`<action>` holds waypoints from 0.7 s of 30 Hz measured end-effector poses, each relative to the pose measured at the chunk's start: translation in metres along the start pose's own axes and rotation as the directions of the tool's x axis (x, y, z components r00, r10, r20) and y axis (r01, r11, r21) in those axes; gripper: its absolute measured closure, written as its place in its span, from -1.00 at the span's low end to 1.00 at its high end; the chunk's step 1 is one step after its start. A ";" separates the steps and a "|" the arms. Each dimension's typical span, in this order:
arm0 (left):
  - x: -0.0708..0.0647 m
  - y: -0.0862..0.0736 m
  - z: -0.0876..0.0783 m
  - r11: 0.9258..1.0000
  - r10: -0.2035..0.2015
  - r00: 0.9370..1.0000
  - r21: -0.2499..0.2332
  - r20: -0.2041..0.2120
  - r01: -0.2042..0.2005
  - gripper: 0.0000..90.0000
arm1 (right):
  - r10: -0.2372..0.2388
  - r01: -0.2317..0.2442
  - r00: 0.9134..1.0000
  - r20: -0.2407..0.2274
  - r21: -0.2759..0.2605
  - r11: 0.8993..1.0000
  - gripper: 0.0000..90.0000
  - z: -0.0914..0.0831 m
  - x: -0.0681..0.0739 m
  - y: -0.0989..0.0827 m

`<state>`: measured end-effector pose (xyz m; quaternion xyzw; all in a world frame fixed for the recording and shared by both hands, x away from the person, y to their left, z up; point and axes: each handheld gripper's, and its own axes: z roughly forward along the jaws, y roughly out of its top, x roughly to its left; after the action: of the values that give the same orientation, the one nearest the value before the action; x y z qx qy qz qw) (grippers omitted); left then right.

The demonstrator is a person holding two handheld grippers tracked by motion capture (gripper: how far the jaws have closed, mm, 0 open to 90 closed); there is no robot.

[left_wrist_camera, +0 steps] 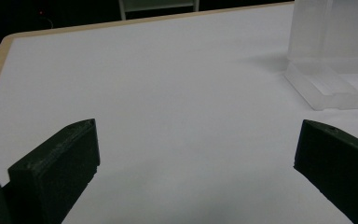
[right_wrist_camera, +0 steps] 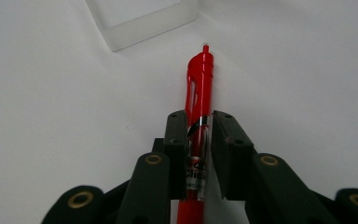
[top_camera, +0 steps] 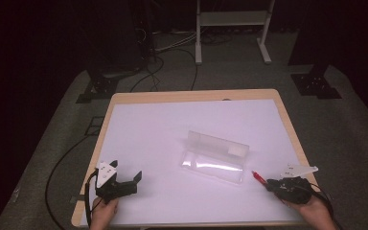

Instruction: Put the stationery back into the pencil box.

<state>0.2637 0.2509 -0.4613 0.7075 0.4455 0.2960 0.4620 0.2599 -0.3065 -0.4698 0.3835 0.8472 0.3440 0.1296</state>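
A red pen (right_wrist_camera: 200, 79) lies on the white table top (top_camera: 163, 134), its tip pointing toward a clear plastic case (top_camera: 213, 155) that stands open mid-table. My right gripper (right_wrist_camera: 199, 116) is at the table's near right (top_camera: 270, 183), shut on the pen's barrel with a jaw against each side. The pen's red tip (top_camera: 257, 176) sticks out ahead of the jaws. My left gripper (top_camera: 126, 170) rests at the near left, open. Its jaws (left_wrist_camera: 199, 126) stand wide apart over bare table with nothing between them. The case (left_wrist_camera: 326, 70) is off to its right.
The table has a wooden edge (top_camera: 191, 96) around the white sheet. Behind it on the dark floor are cables (top_camera: 148, 72) and a white metal stand (top_camera: 232, 28). A corner of the case (right_wrist_camera: 140, 18) lies just ahead of the pen.
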 end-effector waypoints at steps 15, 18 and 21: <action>0.000 0.000 0.000 1.000 -0.002 1.000 0.000 0.000 0.002 -1.00 | 0.033 -0.033 0.999 0.002 -0.001 0.999 0.75 -0.004 -0.002 -0.003; 0.000 0.000 0.000 1.000 0.000 1.000 0.000 0.000 0.000 -1.00 | 0.036 -0.036 0.999 -0.004 -0.015 0.999 0.75 -0.007 -0.003 -0.002; 0.000 0.000 0.000 1.000 0.000 1.000 0.000 0.000 0.000 -1.00 | 0.042 -0.042 0.999 -0.020 -0.030 0.999 0.75 -0.012 -0.003 0.002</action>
<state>0.2638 0.2509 -0.4613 0.7076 0.4455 0.2957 0.4619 0.2570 -0.3142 -0.4598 0.3958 0.8348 0.3633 0.1200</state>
